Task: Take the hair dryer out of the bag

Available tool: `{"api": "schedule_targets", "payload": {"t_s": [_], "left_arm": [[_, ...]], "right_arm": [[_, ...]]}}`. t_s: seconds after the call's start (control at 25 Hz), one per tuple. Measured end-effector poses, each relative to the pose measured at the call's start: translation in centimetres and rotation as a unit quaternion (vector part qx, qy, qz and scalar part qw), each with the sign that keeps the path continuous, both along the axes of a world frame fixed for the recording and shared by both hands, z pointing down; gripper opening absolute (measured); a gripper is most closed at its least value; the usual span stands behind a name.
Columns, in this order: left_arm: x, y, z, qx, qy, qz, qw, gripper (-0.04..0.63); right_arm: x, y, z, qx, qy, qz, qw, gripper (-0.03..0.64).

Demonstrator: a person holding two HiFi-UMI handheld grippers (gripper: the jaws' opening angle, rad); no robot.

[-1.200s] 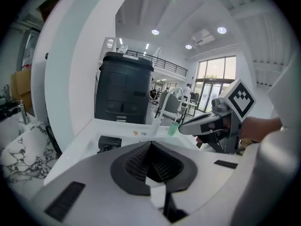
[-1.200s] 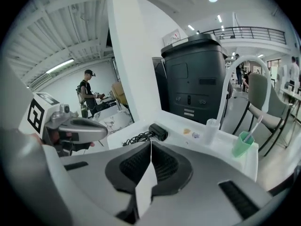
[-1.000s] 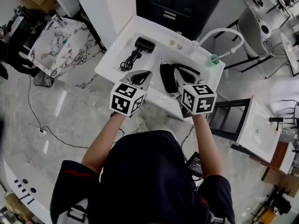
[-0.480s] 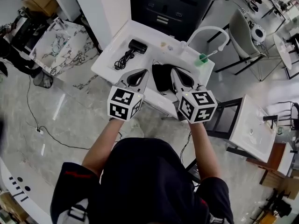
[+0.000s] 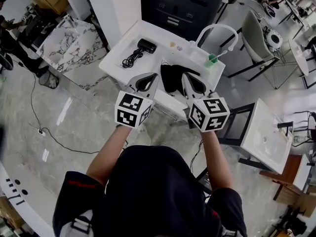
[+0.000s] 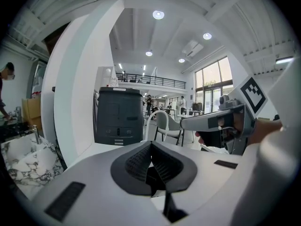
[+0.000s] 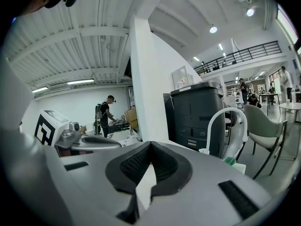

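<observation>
Hair dryer lies with its cord on the white table, outside the black bag, while the left gripper and right gripper, both closed and empty, have lifted away, so the task looks finished.

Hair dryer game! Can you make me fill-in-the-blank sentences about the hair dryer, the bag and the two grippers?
The hair dryer lies on the white table, already ___ of the bag.
The bag's colour is ___.
The left gripper and right gripper both have their jaws ___, holding nothing.
Missing words: out; black; shut.
</observation>
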State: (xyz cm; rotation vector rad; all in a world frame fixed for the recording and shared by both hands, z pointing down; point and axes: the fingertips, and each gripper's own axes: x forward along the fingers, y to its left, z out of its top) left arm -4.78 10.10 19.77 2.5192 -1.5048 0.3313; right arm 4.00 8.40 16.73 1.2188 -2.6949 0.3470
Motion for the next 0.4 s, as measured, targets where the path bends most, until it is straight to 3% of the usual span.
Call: {"api": "schedule_targets", "payload": {"t_s": [0.4], "left_arm": [[1.3,2.3,-0.8,0.006,-0.011,-0.007,0.9999,0.015]], "right_arm": [[1.4,2.2,-0.3,0.002,-0.002,-0.01,1.0,0.032]]}}
